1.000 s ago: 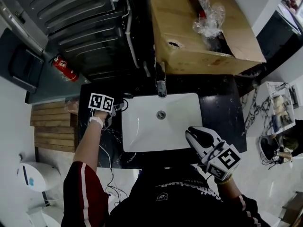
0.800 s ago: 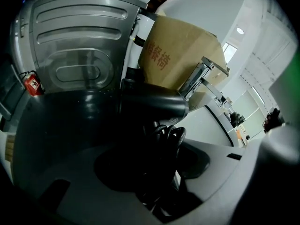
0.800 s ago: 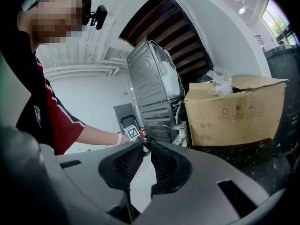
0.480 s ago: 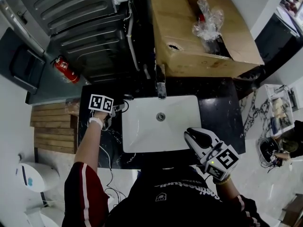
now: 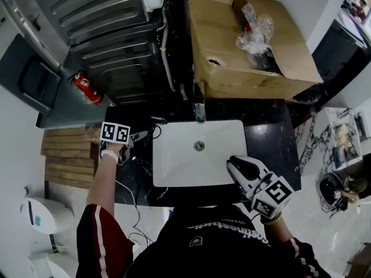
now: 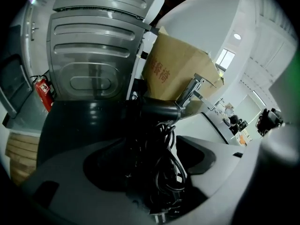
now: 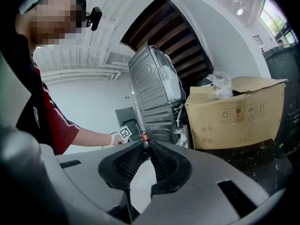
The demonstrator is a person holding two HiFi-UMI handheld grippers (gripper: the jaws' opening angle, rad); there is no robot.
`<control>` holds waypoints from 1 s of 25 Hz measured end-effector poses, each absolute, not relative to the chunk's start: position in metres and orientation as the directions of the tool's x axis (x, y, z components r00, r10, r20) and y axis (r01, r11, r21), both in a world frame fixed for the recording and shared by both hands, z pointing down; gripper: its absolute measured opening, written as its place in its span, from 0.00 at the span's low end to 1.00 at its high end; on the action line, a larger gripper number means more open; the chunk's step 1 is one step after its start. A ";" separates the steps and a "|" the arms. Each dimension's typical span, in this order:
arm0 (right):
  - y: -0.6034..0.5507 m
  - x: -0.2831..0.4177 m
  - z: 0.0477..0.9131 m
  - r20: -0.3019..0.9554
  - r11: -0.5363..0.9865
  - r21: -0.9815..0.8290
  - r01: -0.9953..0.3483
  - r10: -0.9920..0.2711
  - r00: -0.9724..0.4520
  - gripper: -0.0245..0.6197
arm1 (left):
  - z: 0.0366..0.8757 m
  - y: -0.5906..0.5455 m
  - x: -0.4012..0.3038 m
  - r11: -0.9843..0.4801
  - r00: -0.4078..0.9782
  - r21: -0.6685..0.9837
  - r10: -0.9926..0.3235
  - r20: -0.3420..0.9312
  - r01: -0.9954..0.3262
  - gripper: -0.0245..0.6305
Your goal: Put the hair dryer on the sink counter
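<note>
The black hair dryer [image 6: 157, 110], its cord [image 6: 165, 159] wound round the handle, lies on the dark sink counter [image 5: 268, 139] left of the white basin [image 5: 174, 175]. In the head view it is a small dark shape [image 5: 142, 135] just beside my left gripper [image 5: 126, 141]. My left gripper [image 6: 157, 146] has its jaws opening wide, with the dryer between them and gaps on both sides. My right gripper [image 5: 241, 167] hovers over the basin's front right corner, shut and empty [image 7: 146, 146].
A faucet [image 5: 199, 104] stands behind the basin. An open cardboard box [image 5: 243, 68] sits beyond it, a grey washing machine [image 5: 98, 16] at back left. A red fire extinguisher [image 5: 87, 87] and wooden slats [image 5: 64, 155] lie left of the counter.
My left gripper has slid a little left, away from the basin, leaving the hair dryer on the counter. The right gripper has stayed put.
</note>
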State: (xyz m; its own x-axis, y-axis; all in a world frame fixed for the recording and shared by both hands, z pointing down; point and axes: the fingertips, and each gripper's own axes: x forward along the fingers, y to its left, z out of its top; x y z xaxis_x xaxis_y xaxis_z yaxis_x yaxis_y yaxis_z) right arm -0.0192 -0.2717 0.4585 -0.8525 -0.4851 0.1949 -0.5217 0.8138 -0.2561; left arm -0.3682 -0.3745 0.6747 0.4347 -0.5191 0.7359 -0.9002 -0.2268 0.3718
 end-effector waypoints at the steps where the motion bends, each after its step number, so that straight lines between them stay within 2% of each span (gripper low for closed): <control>1: -0.272 -0.018 0.459 0.201 0.815 -0.251 -0.523 -0.485 -0.851 0.16 | 0.668 -0.371 -0.373 -0.225 0.433 0.371 -0.530 0.729 -0.901 0.54; 7: -0.280 -0.019 0.440 0.177 0.830 -0.227 -0.509 -0.479 -0.860 0.16 | 0.595 -0.355 -0.386 -0.253 0.437 0.366 -0.655 0.617 -0.896 0.53; 16: -0.291 -0.041 0.370 0.077 0.887 -0.097 -0.452 -0.446 -0.892 0.16 | 0.416 -0.328 -0.357 -0.390 0.434 0.199 -0.856 0.282 -0.899 0.22; 22: -0.284 -0.066 0.327 0.004 0.917 -0.034 -0.398 -0.398 -0.917 0.16 | 0.323 -0.291 -0.290 -0.458 0.458 0.014 -0.888 0.051 -0.889 0.14; 25: -0.278 -0.078 0.313 -0.025 0.926 -0.013 -0.377 -0.377 -0.926 0.16 | 0.293 -0.273 -0.261 -0.421 0.424 -0.067 -0.905 -0.042 -0.905 0.12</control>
